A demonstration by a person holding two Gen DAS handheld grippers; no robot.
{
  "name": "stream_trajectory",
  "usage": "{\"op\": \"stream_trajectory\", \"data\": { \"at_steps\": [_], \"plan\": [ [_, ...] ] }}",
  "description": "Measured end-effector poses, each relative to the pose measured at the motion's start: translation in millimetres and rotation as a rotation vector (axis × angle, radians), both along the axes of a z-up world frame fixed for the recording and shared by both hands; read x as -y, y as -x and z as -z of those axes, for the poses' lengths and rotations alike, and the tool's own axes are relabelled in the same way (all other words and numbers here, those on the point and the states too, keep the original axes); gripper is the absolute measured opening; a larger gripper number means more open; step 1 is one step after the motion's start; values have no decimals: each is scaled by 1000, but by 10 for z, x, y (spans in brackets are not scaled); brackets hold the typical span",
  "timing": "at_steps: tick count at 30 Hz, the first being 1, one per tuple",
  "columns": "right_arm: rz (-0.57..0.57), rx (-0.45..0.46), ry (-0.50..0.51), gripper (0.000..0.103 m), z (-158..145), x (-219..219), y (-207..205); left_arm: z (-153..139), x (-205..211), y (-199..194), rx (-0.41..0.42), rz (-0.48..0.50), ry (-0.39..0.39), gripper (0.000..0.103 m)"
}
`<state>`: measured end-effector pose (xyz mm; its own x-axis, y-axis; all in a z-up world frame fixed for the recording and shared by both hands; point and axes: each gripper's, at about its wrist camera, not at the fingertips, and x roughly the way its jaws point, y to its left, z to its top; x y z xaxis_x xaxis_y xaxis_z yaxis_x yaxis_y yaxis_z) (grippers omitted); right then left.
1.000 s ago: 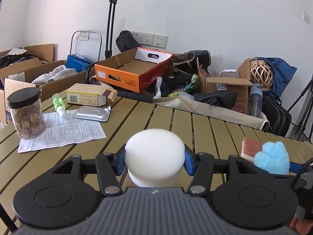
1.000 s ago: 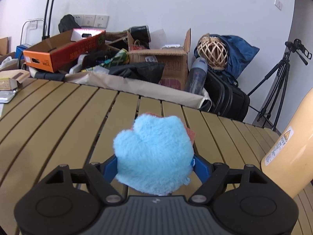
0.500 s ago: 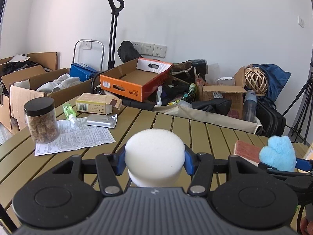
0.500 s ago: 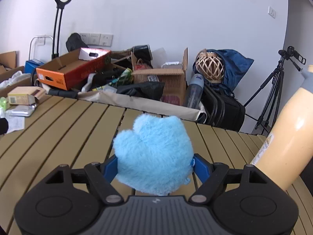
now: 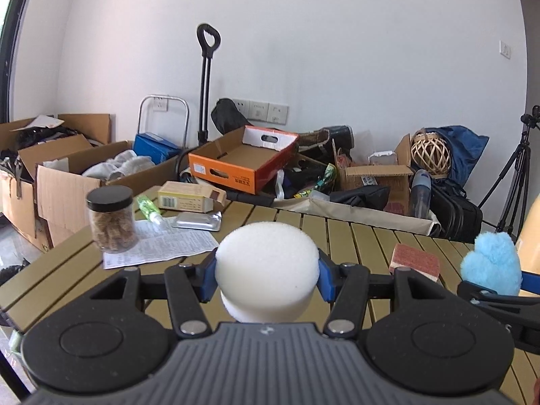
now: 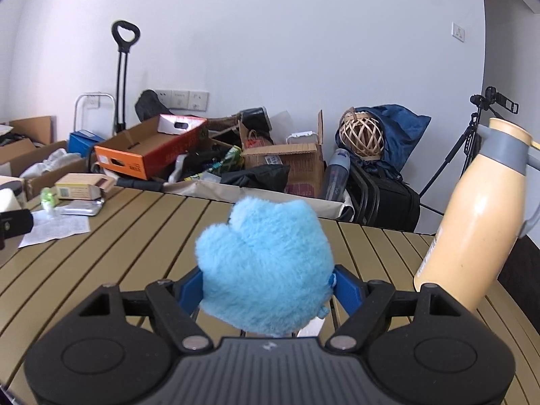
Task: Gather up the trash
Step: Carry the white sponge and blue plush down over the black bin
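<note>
My left gripper is shut on a round white foam sponge, its blue pads pressing both sides, held above the slatted olive table. My right gripper is shut on a fluffy blue plush piece, also lifted over the table; the same plush shows at the right edge of the left wrist view. A red-topped scouring sponge lies on the table between the two grippers.
On the table's left: a black-lidded jar, a printed paper sheet, a foil pack, a small green bottle, a beige carton. A tall cream flask stands at right. Boxes and bags crowd the floor beyond.
Both grippers have risen and drawn back from the table with their loads; the table items look farther and lower. The cream flask has come fully into the right wrist view.
</note>
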<state>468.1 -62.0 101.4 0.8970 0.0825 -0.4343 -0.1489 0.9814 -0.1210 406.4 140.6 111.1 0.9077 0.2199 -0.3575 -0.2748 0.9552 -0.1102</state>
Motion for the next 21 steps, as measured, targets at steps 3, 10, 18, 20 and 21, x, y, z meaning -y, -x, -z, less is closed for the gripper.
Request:
{"op": "stream_trajectory", "data": {
  "at_steps": [3,10,18,20,21],
  "plan": [
    [-16,9,-21,78,-16,68,236,3,24,228,22,7,-7,56],
    [-50,21,-68,78,47,205,779,195,93,612,13,28,-20,57],
    [-73,10,-97,78,296,363,1304,363,99,1029,16,47,-30,57],
    [-75,9,-108,78,349,413,1424,416,107,1108,11,57,-35,57],
    [-77,6,-114,78,379,438,1475,444,117,1143,6,59,-39,57]
  ]
}}
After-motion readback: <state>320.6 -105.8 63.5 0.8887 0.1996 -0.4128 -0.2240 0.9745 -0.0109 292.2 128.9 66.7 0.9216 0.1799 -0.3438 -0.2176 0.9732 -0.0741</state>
